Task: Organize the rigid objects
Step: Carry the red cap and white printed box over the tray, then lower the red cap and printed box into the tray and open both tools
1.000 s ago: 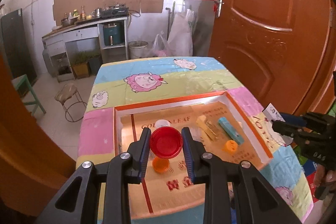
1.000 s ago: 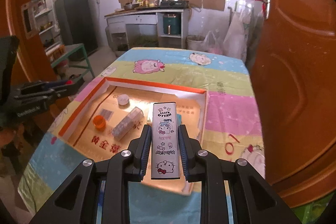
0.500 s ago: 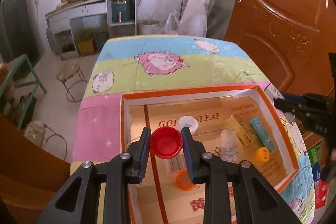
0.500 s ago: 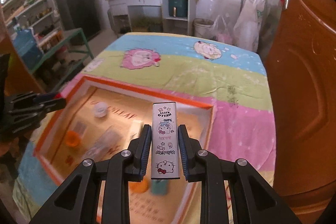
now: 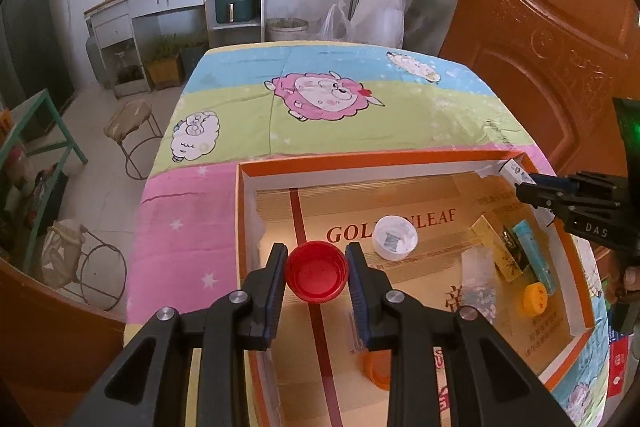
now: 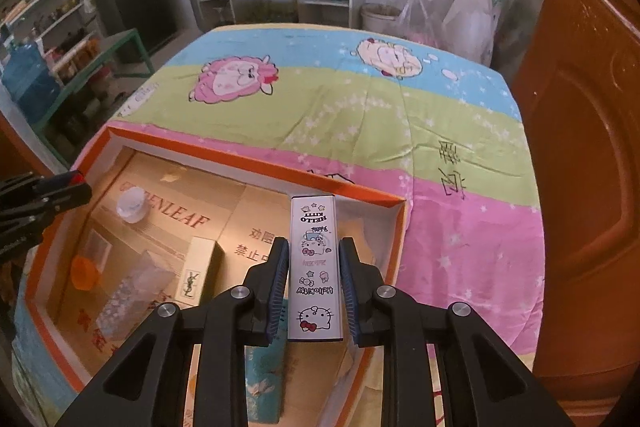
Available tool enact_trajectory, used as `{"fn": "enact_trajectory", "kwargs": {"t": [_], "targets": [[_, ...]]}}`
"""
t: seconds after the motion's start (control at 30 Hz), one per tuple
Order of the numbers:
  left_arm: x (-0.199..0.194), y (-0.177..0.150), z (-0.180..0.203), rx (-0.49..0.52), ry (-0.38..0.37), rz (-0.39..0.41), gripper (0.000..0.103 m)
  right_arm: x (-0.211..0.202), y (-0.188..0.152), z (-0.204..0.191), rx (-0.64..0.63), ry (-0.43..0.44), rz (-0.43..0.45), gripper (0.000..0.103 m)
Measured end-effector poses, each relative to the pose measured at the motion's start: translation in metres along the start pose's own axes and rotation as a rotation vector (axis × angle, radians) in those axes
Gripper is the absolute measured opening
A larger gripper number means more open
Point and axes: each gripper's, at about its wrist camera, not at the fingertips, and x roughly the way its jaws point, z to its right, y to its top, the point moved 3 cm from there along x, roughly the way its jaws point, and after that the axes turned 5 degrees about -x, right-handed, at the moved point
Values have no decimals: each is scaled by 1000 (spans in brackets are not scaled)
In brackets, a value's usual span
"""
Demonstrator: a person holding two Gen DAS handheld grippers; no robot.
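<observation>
The red cap (image 5: 315, 271) is glossy ribbed plastic. The printed case (image 6: 315, 269) looks smooth and shiny. The box (image 5: 400, 157) is matt cardboard, its floor corrugated. Soft printed cloth (image 5: 320, 131) covers the table. The door (image 5: 552, 27) is glossy, embossed.

Red cap (image 5: 315, 271), open side up, held over the box (image 5: 360, 159) at its 9 o'clock edge. White Hello Kitty case (image 6: 316, 269) held lengthwise over the 3 o'clock corner. Lying inside: white lid (image 5: 394, 237), orange cap (image 5: 535, 299), yellow packet (image 5: 498, 250), teal tube (image 5: 536, 255).
</observation>
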Motion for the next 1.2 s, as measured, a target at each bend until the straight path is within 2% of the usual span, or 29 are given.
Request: {"fn": "enact_trajectory", "kwargs": {"t": [0.5, 0.8, 1.07, 1.2], "targets": [[22, 2, 1, 17, 23, -36, 30, 17, -1, 2, -7, -9, -32, 26], [26, -3, 5, 35, 18, -27, 31, 20, -3, -5, -26, -10, -23, 26], [25, -2, 10, 38, -5, -25, 48, 21, -3, -6, -17, -2, -18, 26], [20, -4, 13, 36, -24, -11, 50, 17, -4, -3, -3, 12, 0, 26]]}}
